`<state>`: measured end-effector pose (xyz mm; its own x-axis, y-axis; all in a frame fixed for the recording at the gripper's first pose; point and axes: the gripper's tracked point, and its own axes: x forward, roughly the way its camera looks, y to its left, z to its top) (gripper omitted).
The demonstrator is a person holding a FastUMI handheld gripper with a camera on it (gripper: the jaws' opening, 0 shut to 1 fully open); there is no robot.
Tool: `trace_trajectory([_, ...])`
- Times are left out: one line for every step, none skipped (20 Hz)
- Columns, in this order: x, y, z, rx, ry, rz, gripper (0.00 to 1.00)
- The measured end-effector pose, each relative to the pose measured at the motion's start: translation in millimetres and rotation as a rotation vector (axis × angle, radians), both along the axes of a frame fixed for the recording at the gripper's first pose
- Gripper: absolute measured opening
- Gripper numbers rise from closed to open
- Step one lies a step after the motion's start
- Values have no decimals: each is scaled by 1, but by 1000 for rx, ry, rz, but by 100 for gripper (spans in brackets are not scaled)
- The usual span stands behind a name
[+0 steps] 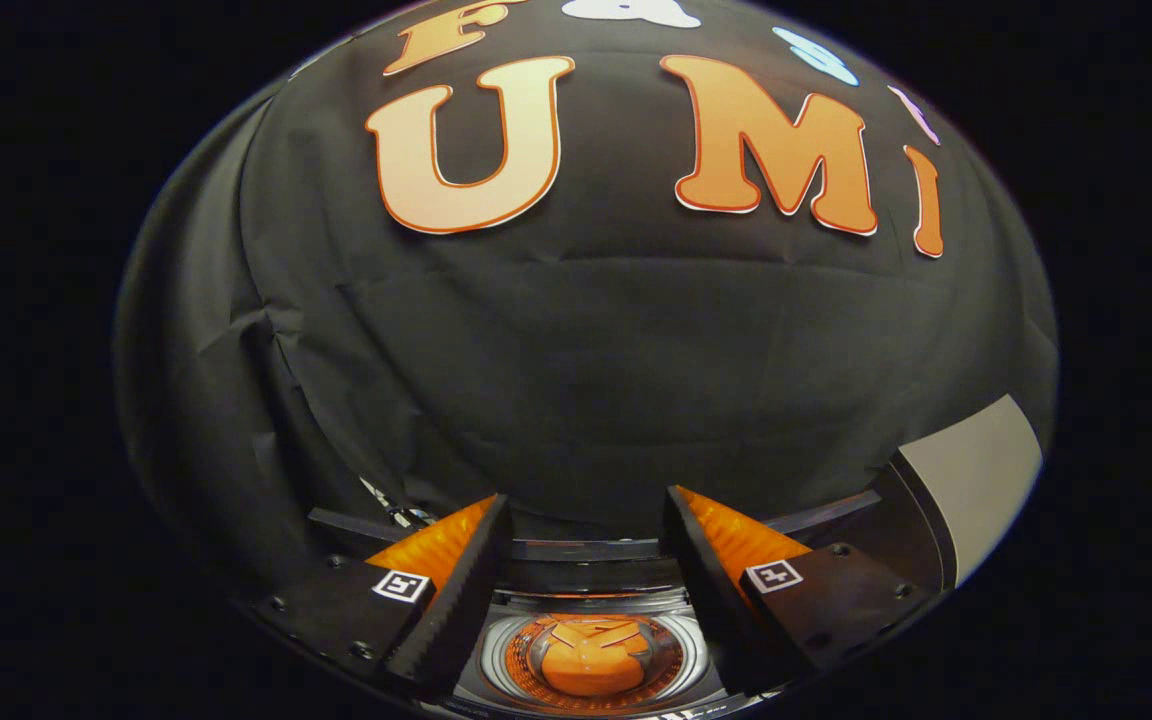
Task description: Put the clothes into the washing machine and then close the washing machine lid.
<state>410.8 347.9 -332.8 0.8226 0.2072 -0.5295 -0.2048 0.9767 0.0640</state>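
gripper [586, 560] stands with fingers spread apart, nothing held between them. below and between the fingers lies the open drum of the washing machine [596, 655], with an orange garment [593, 660] resting inside it. clothes appear loaded, so lid closing is judged the step in hand. the lid [976, 480], pale and upright, stands to the right beyond the fingers. approach its top edge squarely and push it down steadily; open room lies ahead toward the cloth wall.
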Motion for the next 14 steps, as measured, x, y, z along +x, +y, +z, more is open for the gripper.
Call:
trace_trajectory([-6,-2,0,0,-4,-1,99])
trace_trajectory([-13,-3,-1,-1,-6,-2,99])
trace_trajectory([-20,-4,-1,-4,-7,-2,99])
trace_trajectory([-27,-4,-2,-5,-7,-2,99])
trace_trajectory([-33,-5,-5,-7,-8,-2,99])
trace_trajectory([-41,-7,-6,-5,-8,-3,99])
trace_trajectory([-48,-8,-8,-6,-12,-2,99])
trace_trajectory([-53,-9,-10,-3,-16,-3,99])
trace_trajectory([-60,-10,-12,-1,-20,-5,99])
trace_trajectory([-66,-12,-13,-2,-26,-5,99])
trace_trajectory([-70,-12,-16,-2,-30,-5,99])
trace_trajectory([-75,-12,-18,-1,-30,-4,99])
trace_trajectory([-78,-12,-20,1,-29,-4,99])
trace_trajectory([-81,-14,-21,4,-26,-5,99])
